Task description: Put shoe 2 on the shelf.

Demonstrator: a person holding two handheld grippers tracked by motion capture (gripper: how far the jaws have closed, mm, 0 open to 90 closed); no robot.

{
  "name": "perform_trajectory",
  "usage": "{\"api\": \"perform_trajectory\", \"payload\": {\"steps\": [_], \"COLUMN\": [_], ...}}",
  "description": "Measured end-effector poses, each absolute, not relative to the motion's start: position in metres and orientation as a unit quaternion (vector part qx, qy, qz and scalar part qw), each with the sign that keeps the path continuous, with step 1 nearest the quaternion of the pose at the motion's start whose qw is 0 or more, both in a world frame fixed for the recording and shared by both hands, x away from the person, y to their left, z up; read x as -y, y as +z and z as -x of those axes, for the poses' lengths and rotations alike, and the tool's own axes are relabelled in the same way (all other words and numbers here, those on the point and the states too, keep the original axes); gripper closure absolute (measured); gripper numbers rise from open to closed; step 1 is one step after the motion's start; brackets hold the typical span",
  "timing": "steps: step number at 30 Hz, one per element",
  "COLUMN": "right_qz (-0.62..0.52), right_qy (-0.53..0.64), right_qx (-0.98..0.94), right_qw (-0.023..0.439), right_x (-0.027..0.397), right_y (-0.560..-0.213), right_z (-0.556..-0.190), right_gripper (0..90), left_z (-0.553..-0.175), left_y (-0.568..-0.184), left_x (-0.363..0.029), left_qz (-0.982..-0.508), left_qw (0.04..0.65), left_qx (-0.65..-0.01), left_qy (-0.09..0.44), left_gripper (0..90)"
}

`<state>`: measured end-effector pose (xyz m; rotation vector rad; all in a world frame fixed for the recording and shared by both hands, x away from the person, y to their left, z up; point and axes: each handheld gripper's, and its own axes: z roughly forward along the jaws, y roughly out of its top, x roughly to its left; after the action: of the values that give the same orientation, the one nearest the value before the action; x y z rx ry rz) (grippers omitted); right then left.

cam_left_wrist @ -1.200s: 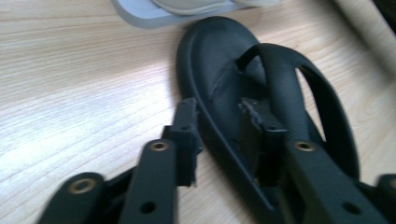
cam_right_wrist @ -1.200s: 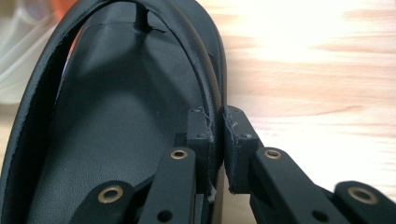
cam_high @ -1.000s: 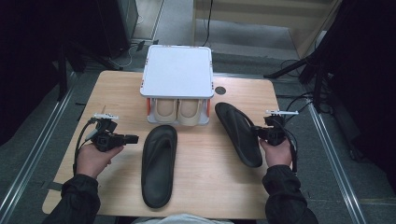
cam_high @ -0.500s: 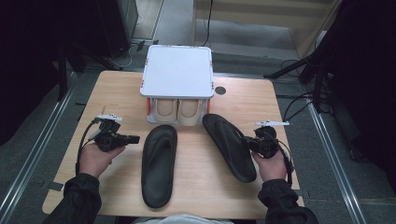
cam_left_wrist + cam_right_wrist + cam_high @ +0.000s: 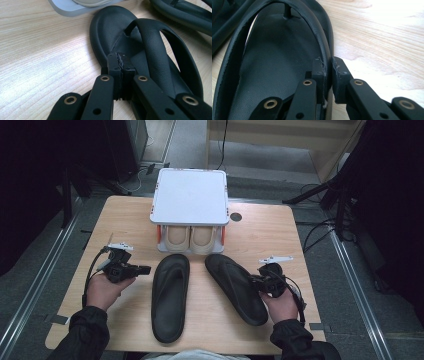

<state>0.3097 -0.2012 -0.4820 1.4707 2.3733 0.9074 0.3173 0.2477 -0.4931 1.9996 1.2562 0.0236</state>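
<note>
At the left of the table (image 5: pixel 75 255) the left gripper (image 5: pixel 142 269) lies level in the person's left hand (image 5: pixel 102 290), its tips pointing across toward the left flip-flop (image 5: pixel 170 295). Its jaws have just been closing and now stand pressed together with nothing between them; in the left gripper view the tips (image 5: pixel 121 65) hang over the near edge of that black sandal (image 5: pixel 140 50), just short of the thick strap (image 5: pixel 153 50) ahead and to their right, though whether they touch the footbed cannot be told. Beyond the tips, farther along the table, sits the grey base of the shoe rack (image 5: pixel 67 7).

That rack (image 5: pixel 190 195), white-topped, stands past both grippers at the table's far middle, with a pair of beige shoes (image 5: pixel 191 237) tucked under its shelf, close to the toes of the two sandals.

The right flip-flop (image 5: pixel 235 287) lies slanted, just beside the left one and apart from it. The right gripper (image 5: pixel 256 282), held in the right hand (image 5: pixel 280 305), is clamped on it: in the right gripper view the two pads (image 5: pixel 328 68) pinch the thin strap (image 5: pixel 312 27) where it meets the sole's outer edge, the footbed (image 5: pixel 274 75) spreading to the left of the jaws and bare wood to their right
</note>
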Motion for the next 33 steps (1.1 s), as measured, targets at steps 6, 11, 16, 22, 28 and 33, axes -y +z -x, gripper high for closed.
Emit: {"api": "perform_trajectory", "payload": {"steps": [6,11,16,22,28,33], "right_qz": [-0.489,-0.488,-0.491,-0.468,-0.478,-0.483], "right_qy": [0.304,0.302,0.317,0.371,0.362,0.354], "right_qx": [-0.811,-0.812,-0.807,-0.799,-0.796,-0.797], "right_qw": [0.106,0.106,0.079,0.071,0.082,0.081], "right_x": [0.186,0.176,0.175,0.188,0.195,0.190], "right_y": [-0.488,-0.493,-0.496,-0.484,-0.485,-0.492], "right_z": [-0.308,-0.303,-0.301,-0.296,-0.309,-0.321], "right_gripper": [81.3,78.3,71.8,76.5,90.0,90.0], "left_z": [-0.317,-0.318,-0.319,-0.323,-0.331,-0.339], "left_y": [-0.494,-0.495,-0.497,-0.500,-0.509,-0.516], "left_x": [-0.245,-0.243,-0.241,-0.244,-0.243,-0.237], "left_qz": [-0.785,-0.790,-0.793,-0.792,-0.795,-0.811], "left_qw": [0.379,0.374,0.370,0.370,0.358,0.335], "left_qx": [-0.491,-0.485,-0.484,-0.486,-0.489,-0.481], "left_qy": [0.009,0.012,0.011,0.012,0.005,0.004], "left_gripper": [89.4,88.5,88.1,88.1,88.5,88.6]}}
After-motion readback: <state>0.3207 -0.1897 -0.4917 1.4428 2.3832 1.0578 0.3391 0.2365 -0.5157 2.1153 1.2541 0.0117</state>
